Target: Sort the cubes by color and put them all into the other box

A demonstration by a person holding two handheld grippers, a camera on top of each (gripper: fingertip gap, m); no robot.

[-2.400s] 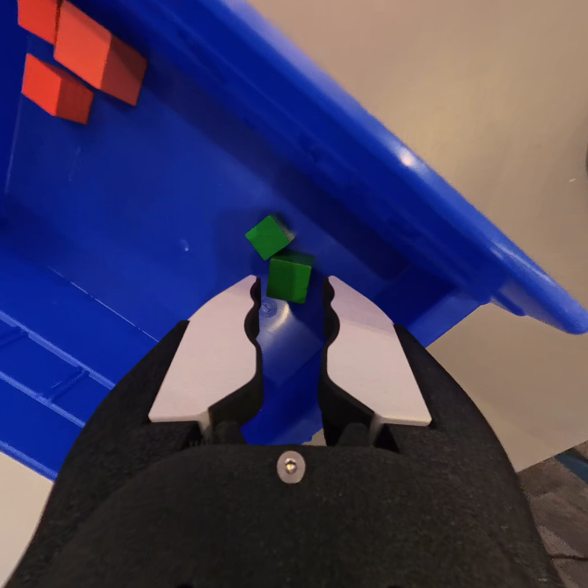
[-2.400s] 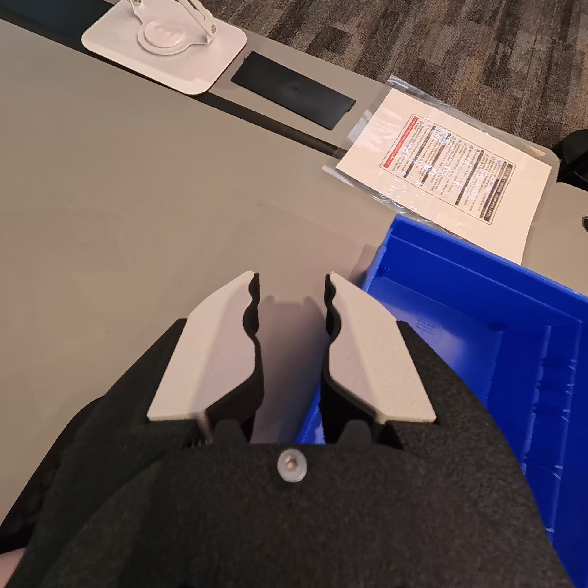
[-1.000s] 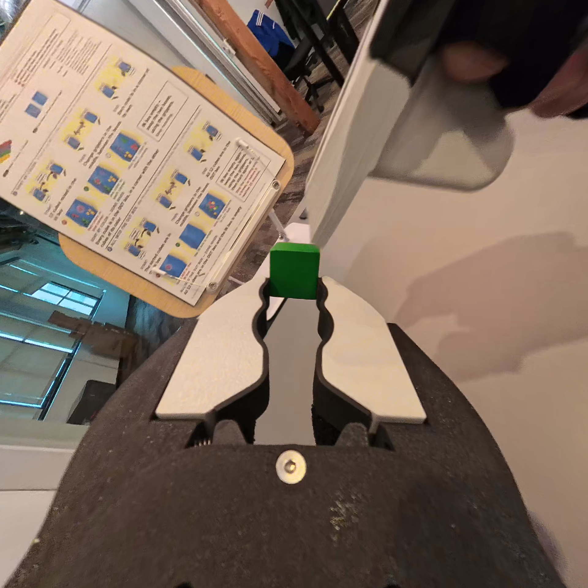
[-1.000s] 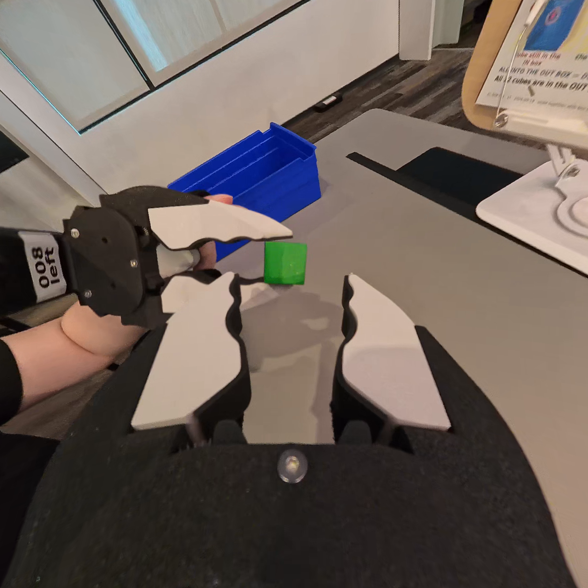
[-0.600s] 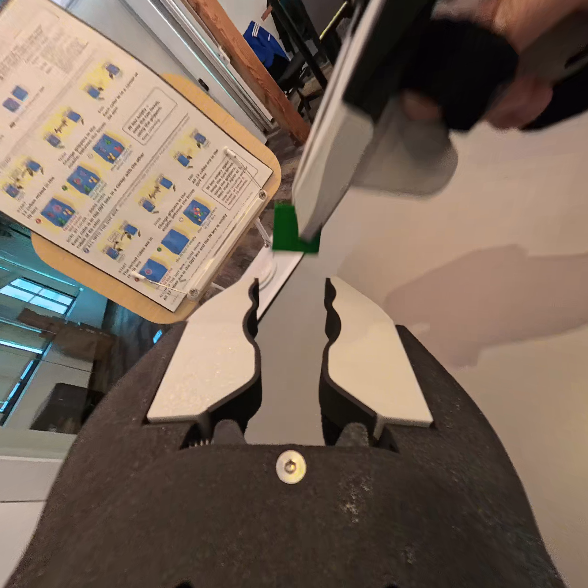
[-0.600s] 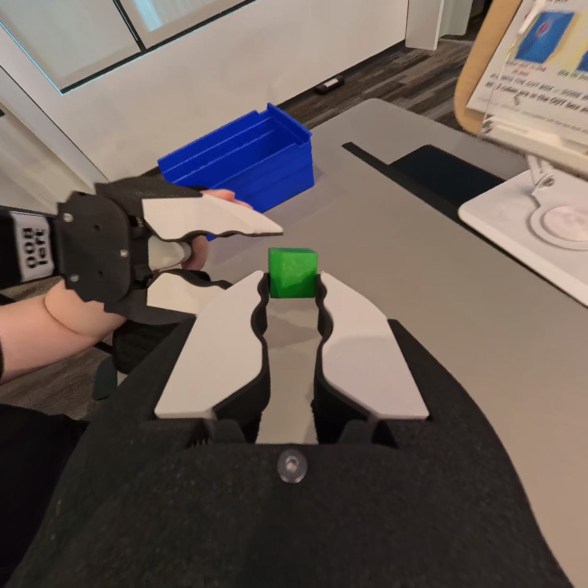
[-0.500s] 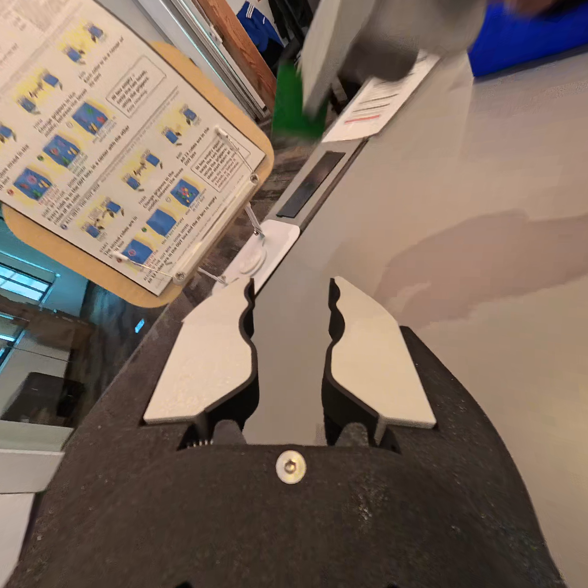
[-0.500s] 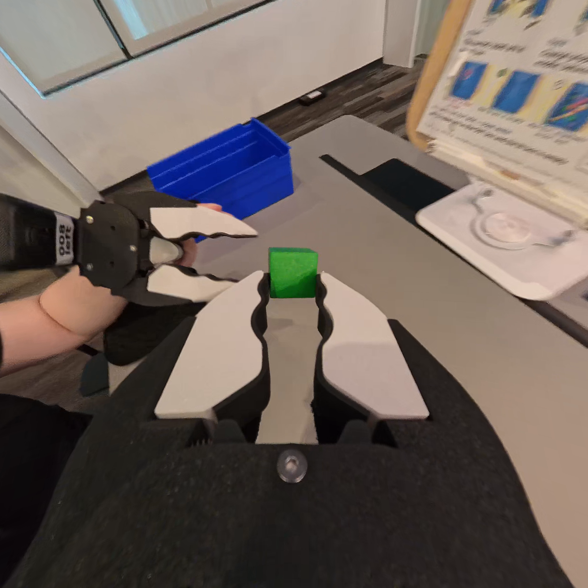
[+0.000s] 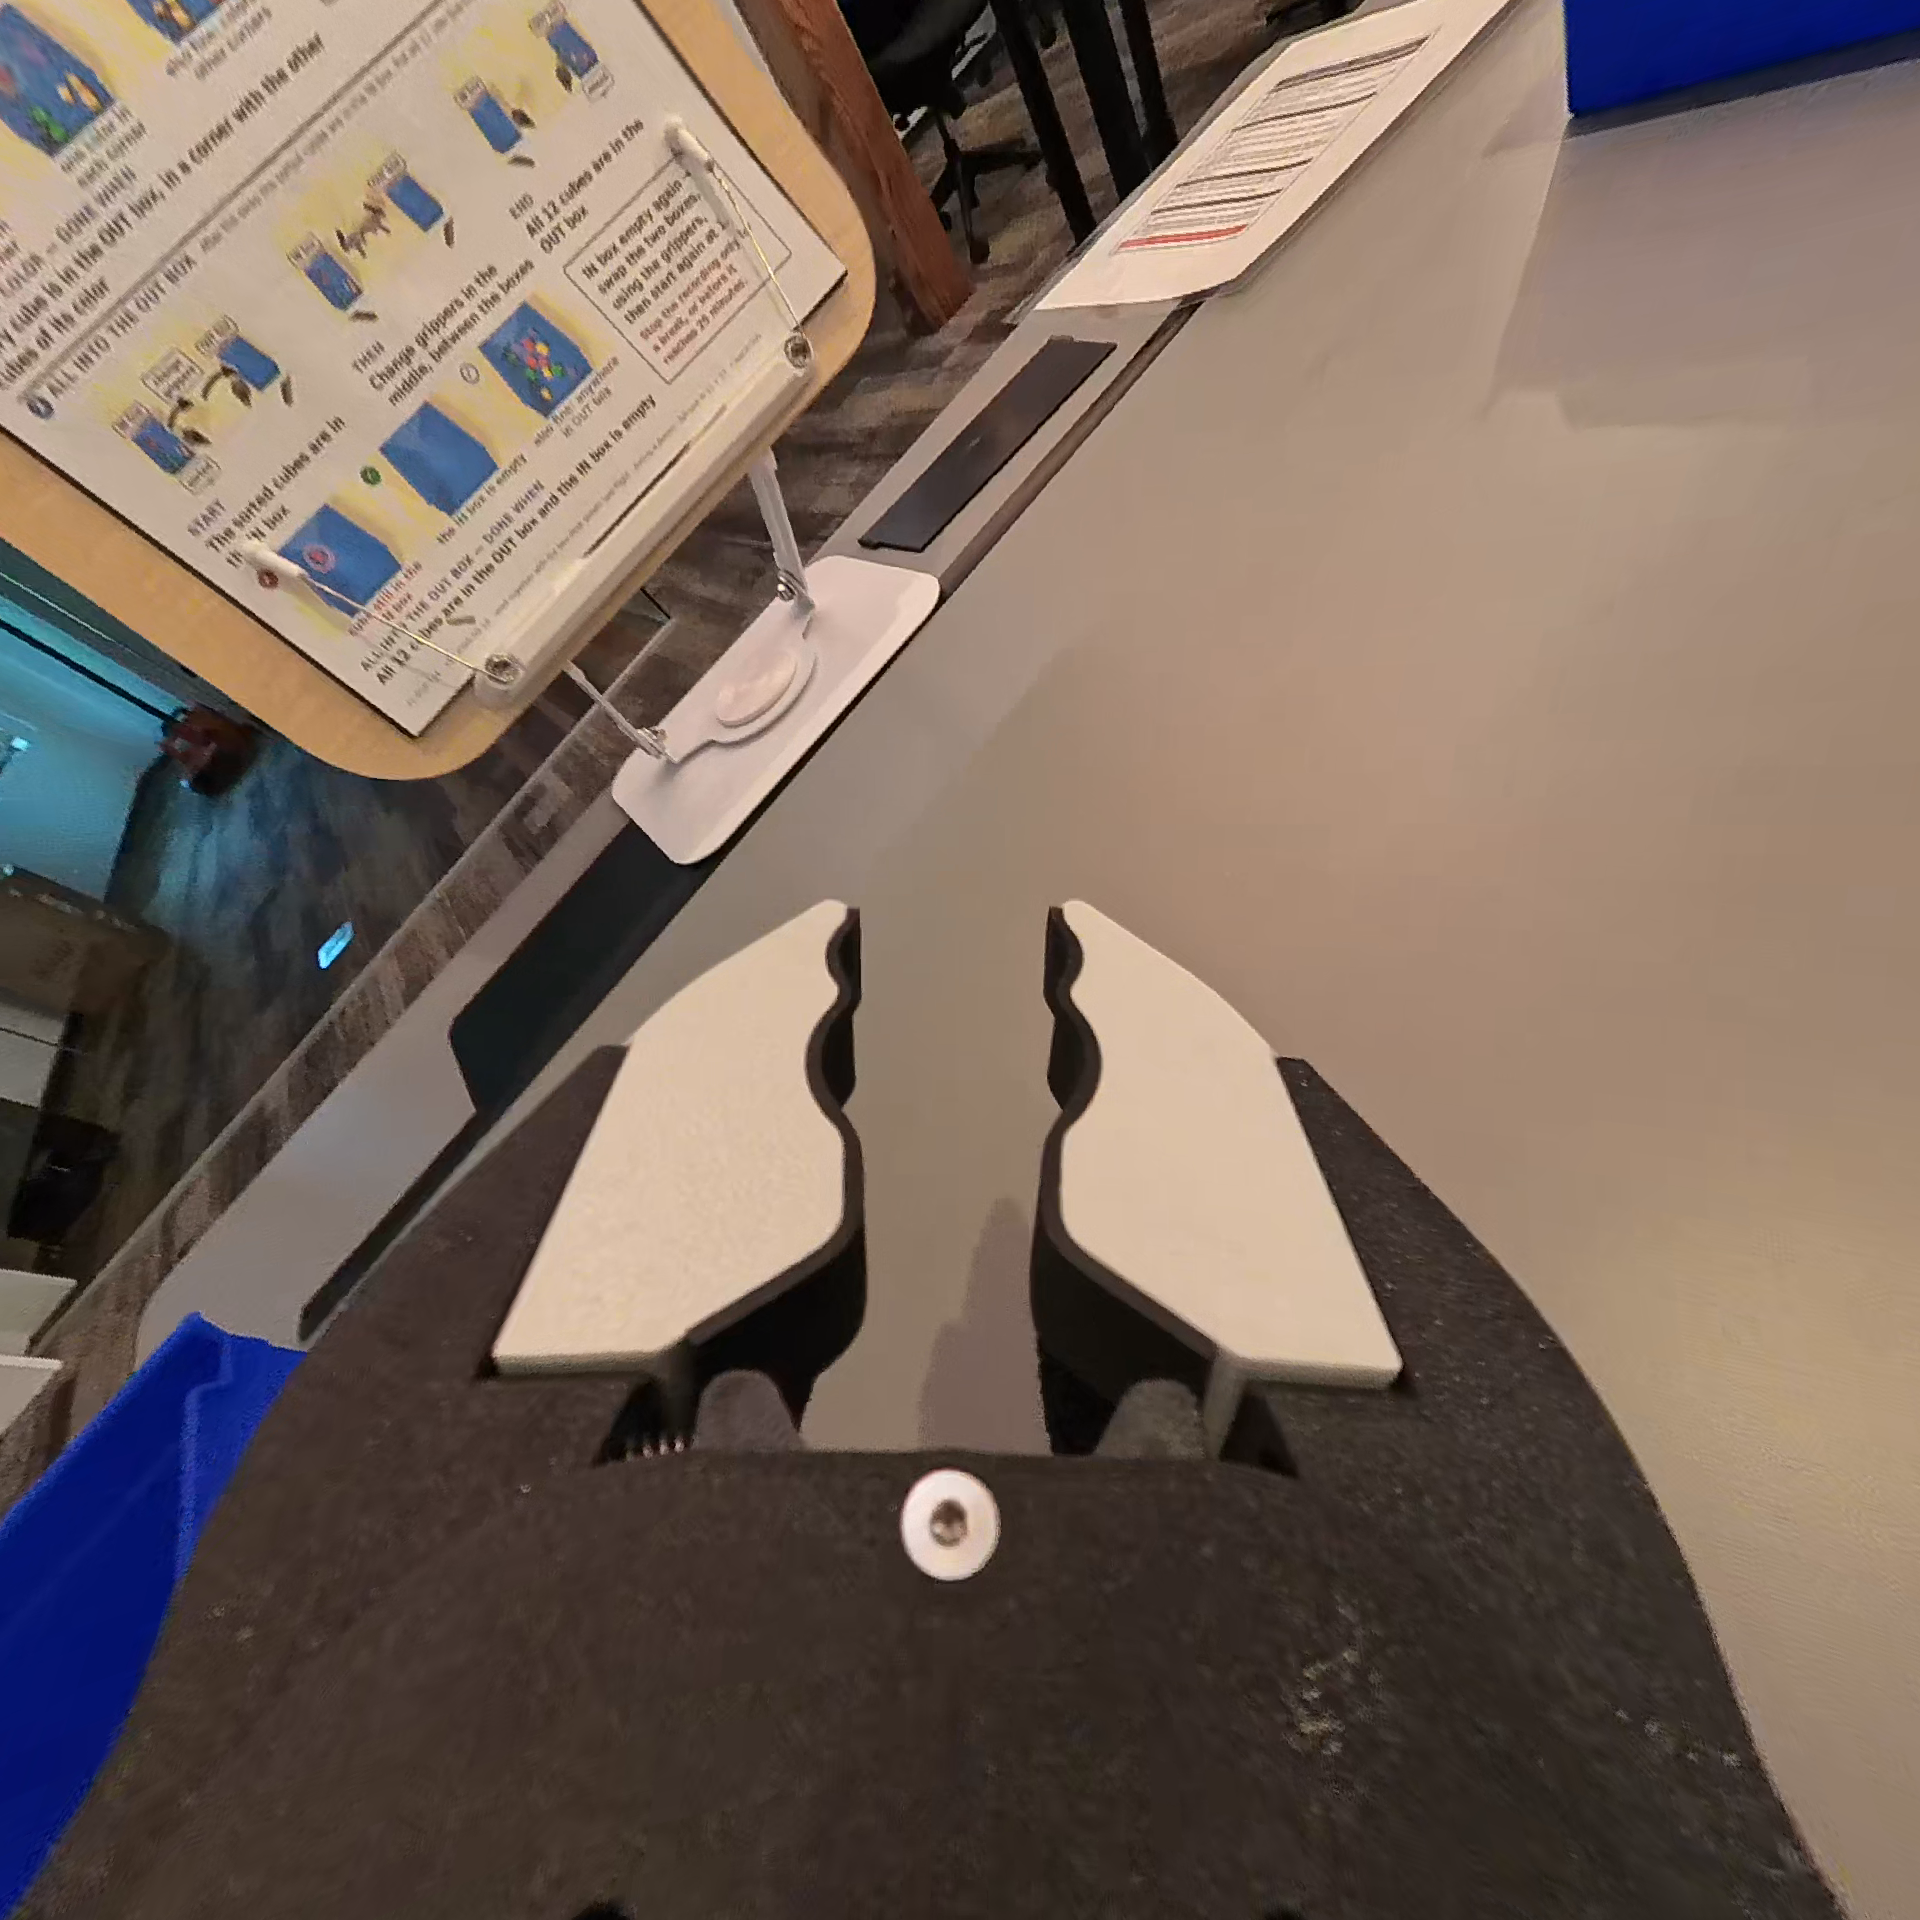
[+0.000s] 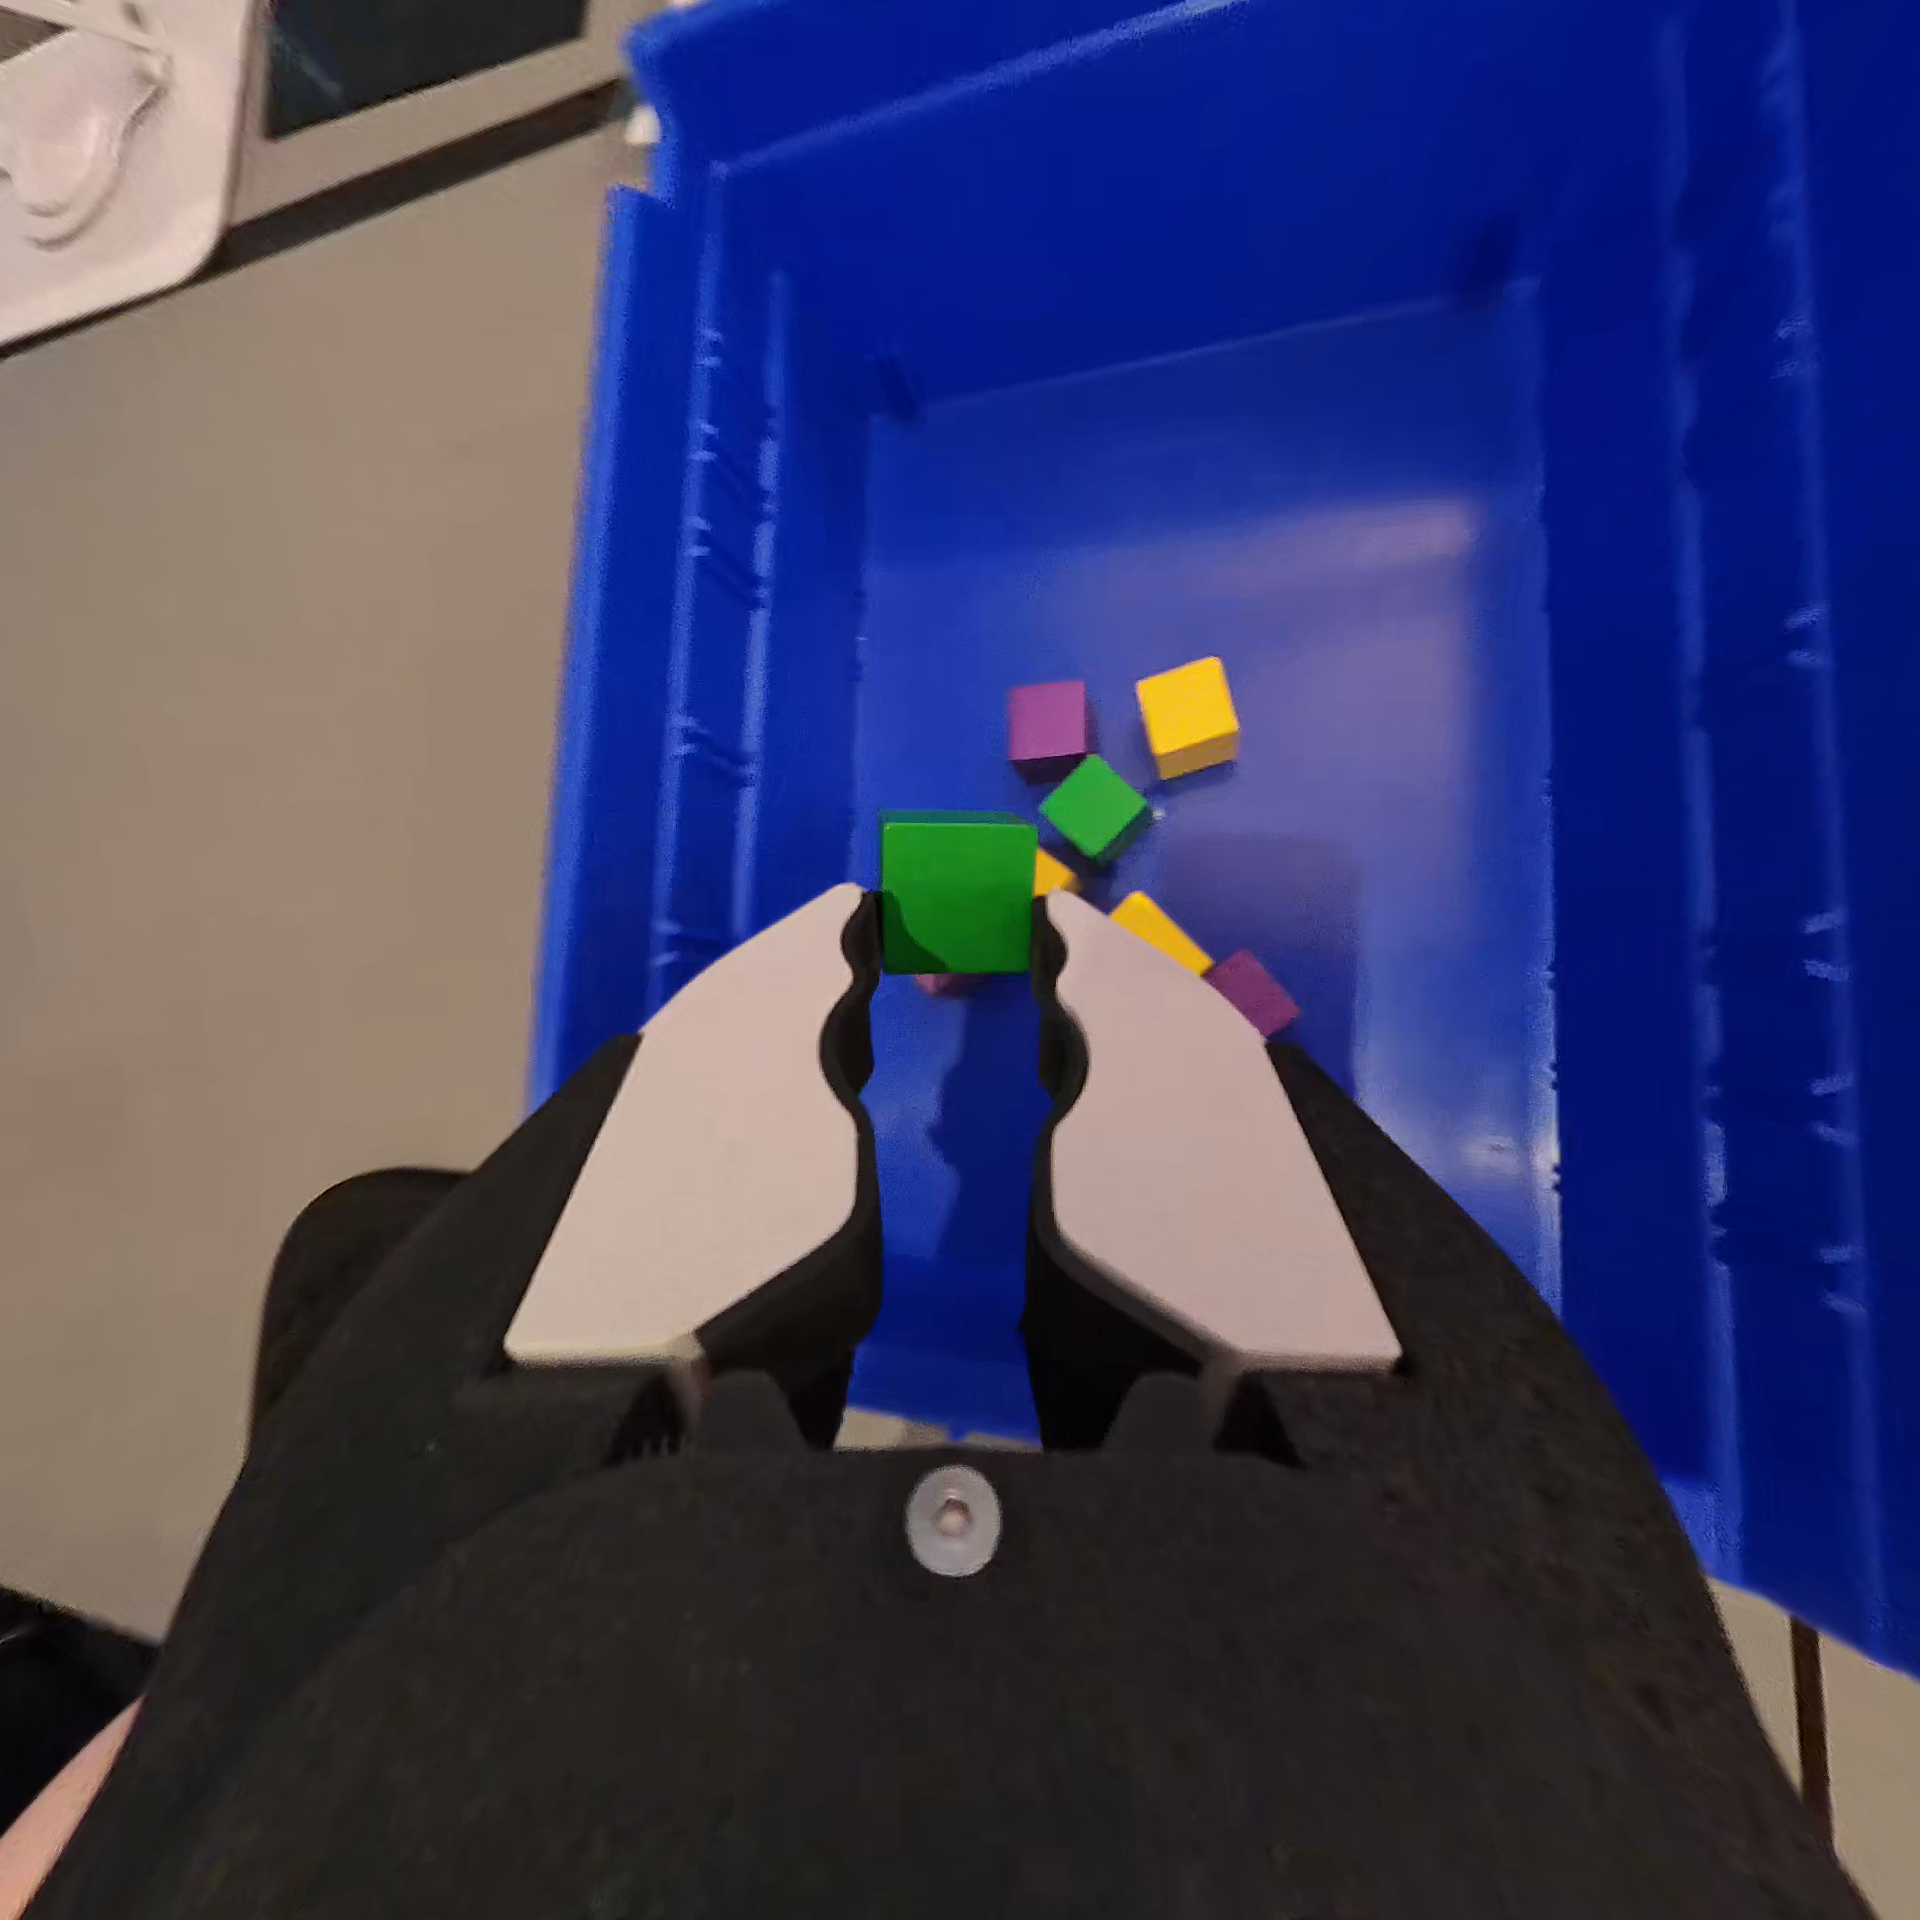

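My right gripper [image 10: 954, 902] is shut on a green cube [image 10: 956, 894] and holds it above a blue box [image 10: 1662, 727]. On the box floor lie another green cube [image 10: 1093, 806], purple cubes [image 10: 1047, 721] and yellow cubes [image 10: 1187, 717], loosely clustered. My left gripper [image 9: 951, 914] is open and empty above the grey table [image 9: 1455, 727]. A corner of a second blue box [image 9: 94, 1558] shows at the lower left of the left wrist view, and a blue edge [image 9: 1745, 52] at its top right.
An instruction board on a wooden clipboard [image 9: 364, 312] stands on a white base [image 9: 769, 707] at the table's far edge. A sheet of paper [image 9: 1247, 166] lies farther along that edge. Carpeted floor lies beyond. The white base [image 10: 104, 156] also shows in the right wrist view.
My right gripper took the green cube from my left gripper, then swung over to the blue box with the other cubes. My left gripper opened and moved back toward its own box.
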